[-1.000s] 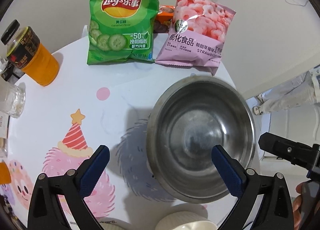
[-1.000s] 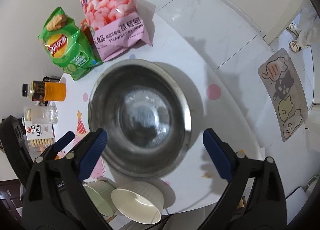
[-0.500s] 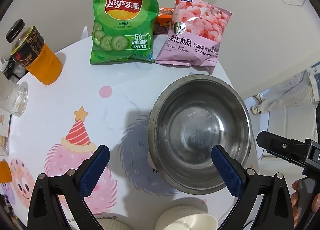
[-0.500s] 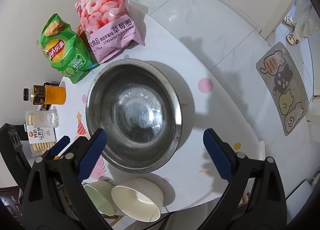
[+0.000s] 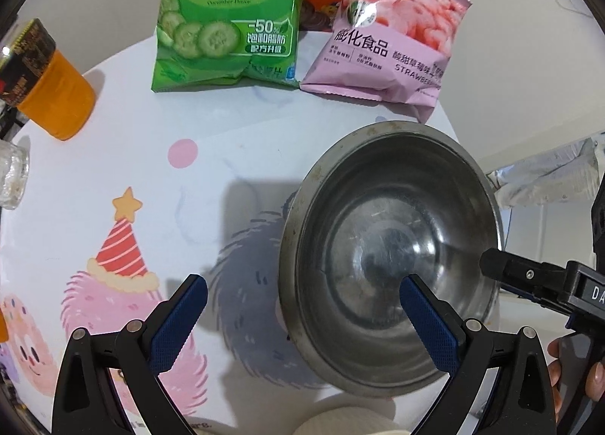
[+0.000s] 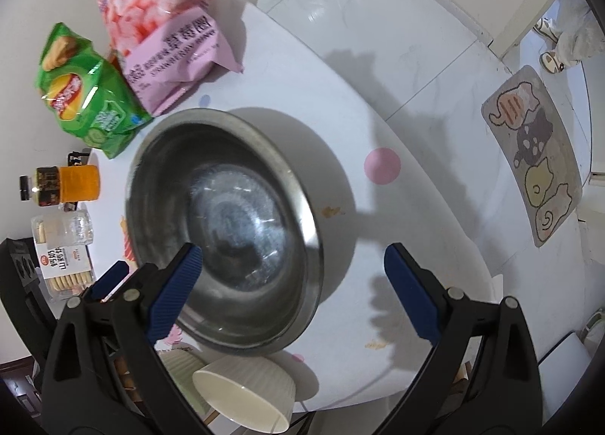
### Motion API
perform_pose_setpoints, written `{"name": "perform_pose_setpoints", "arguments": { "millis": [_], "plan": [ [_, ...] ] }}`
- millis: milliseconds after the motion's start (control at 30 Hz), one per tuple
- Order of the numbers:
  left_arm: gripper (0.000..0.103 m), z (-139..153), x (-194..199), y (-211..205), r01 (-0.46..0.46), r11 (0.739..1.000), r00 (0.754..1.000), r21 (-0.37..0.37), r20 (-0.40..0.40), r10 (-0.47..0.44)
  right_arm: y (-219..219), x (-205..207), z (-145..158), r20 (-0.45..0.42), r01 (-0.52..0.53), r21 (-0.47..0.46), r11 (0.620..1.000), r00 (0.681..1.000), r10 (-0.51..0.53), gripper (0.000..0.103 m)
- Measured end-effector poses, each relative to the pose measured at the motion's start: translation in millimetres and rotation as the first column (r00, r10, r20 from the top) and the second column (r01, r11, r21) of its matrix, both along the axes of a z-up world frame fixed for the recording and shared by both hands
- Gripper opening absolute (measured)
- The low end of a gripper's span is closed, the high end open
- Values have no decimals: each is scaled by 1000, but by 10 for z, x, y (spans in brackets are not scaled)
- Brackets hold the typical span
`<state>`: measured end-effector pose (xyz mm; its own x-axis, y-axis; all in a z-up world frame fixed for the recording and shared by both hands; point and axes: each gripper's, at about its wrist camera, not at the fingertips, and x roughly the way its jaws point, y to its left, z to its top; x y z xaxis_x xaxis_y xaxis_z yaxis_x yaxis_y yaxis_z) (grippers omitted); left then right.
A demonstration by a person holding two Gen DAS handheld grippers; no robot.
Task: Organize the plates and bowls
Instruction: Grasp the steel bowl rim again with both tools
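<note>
The steel bowl (image 5: 389, 257) sat on the round white table (image 5: 159, 170), on the side nearest the floor edge, its mouth facing up and its inside bare. In the left wrist view the left gripper (image 5: 302, 318) hung above the table with its jaws spread wide and nothing between them; its right blue pad (image 5: 427, 321) lay over the bowl's interior, while the other pad sat over the printed pink creature on the tabletop. Whether that pad touched the metal could not be told. The right gripper (image 6: 293, 282) was likewise wide open and held nothing, 1 blue pad (image 6: 176, 287) over the bowl's inside and the other out over bare tabletop past the rim. Its black finger also showed at the right edge of the left wrist view.

A cream ribbed bowl (image 6: 245, 393) lay tipped on its side at the near table edge, just beside the steel bowl, with a pale green bowl (image 6: 181, 367) touching it.

Behind the steel bowl stood 2 snack bags, a green chips bag (image 5: 227, 19) and a pink strawberry snack bag (image 5: 393, 38), side by side. An orange drink bottle (image 5: 45, 83) stood well apart at the left, near a clear glass jar (image 6: 75, 231) and a pack of biscuits (image 6: 64, 265). A cartoon floor mat (image 6: 533, 155) lay on the tiled floor.
</note>
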<state>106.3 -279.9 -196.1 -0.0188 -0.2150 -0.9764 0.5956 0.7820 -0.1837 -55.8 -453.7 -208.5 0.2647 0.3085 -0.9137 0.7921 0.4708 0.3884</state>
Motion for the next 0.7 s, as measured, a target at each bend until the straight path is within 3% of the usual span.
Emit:
{"name": "perform_pose_setpoints", "arguments": {
  "millis": [367,400,467,500,567,700],
  "plan": [
    [103,-291,79,-112,-7,1000,999,28,-39,8,-52,127,-201,-14,-58,14,998,998,58,97],
    [101,-316,68,-120,-3,999,999,40,-33,4,-46,143,-199,-12,-67,2,998,998,67,91],
    [68,-339,39,-149,14,999,1000,50,-21,-13,-20,176,-216,-22,-97,-13,995,995,97,54],
    [32,-355,22,-165,22,998,1000,66,-15,-21,-5,184,-242,-30,-105,-7,994,994,105,23],
    [29,-348,3,-195,28,996,1000,79,11,-29,16,179,-259,-43,-118,-25,993,992,117,17],
    [23,-322,87,-130,-2,999,1000,41,-26,3,53,182,-242,-45,-152,-38,988,988,150,16]
  ]
}}
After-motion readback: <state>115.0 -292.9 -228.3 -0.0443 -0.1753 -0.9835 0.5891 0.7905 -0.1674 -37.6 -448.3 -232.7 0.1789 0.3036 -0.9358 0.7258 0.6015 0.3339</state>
